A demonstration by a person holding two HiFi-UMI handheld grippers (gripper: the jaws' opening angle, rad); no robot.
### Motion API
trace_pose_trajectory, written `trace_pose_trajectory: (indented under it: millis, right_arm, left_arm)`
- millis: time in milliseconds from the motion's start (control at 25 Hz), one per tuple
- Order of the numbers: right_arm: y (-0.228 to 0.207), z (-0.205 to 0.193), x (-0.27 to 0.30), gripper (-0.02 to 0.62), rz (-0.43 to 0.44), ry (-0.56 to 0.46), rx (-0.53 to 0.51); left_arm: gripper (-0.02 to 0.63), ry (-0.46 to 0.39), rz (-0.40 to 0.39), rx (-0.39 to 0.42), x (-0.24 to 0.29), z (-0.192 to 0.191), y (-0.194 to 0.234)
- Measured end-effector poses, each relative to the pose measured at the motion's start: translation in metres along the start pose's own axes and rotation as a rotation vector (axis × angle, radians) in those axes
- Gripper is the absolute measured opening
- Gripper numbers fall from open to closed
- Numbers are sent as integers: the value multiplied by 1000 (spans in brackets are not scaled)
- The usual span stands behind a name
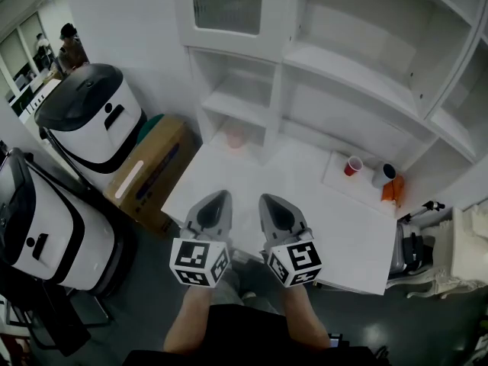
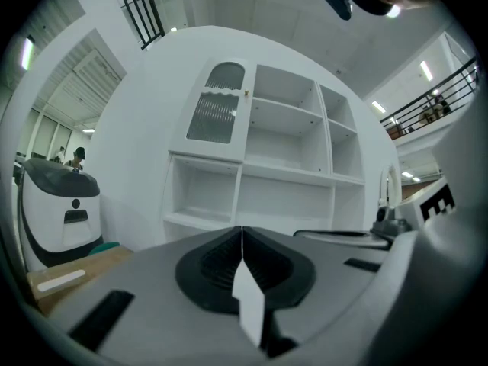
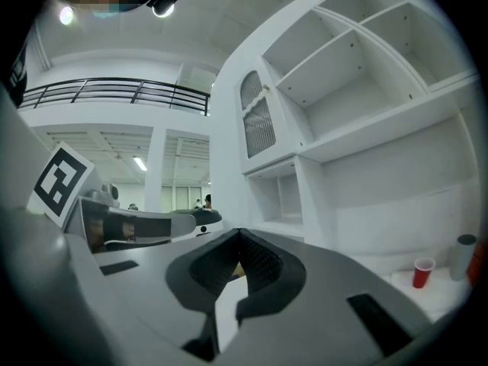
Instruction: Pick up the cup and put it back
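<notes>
On table [image 1: 252,185], one red cup [image 1: 353,165], one grey cup [image 1: 383,175], left tool [image 1: 220,196], right tool [image 1: 268,200] closed

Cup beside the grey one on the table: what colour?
Red; the cup shows clearest in the head view.

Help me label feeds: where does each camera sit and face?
Head view: on the person's head, steeply down at table, shelf, red cup; shows forearms, left hand-held gripper, right hand-held gripper.
Left gripper view: on the left hand-held gripper, level along its shut jaws toward the shelf; right one at right.
Right gripper view: on the right one, level along shut jaws toward shelf and red cup; left one at left.
Shared: shelf in all; red cup in head and right gripper views.
</notes>
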State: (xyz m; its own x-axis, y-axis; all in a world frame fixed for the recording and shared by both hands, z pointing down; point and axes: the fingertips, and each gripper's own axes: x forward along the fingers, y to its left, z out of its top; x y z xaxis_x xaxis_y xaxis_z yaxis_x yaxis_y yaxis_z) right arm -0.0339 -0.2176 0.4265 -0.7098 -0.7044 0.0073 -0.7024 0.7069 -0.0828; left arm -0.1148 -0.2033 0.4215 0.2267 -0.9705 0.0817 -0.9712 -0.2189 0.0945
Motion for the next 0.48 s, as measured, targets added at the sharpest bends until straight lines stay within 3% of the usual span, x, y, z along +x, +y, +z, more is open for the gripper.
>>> trace_pose_trajectory:
  millis: [480]
  right_arm:
    - [-9, -2, -5, 9, -21, 5, 4]
  left_arm:
    - [14, 3, -14, 4, 3, -2, -8]
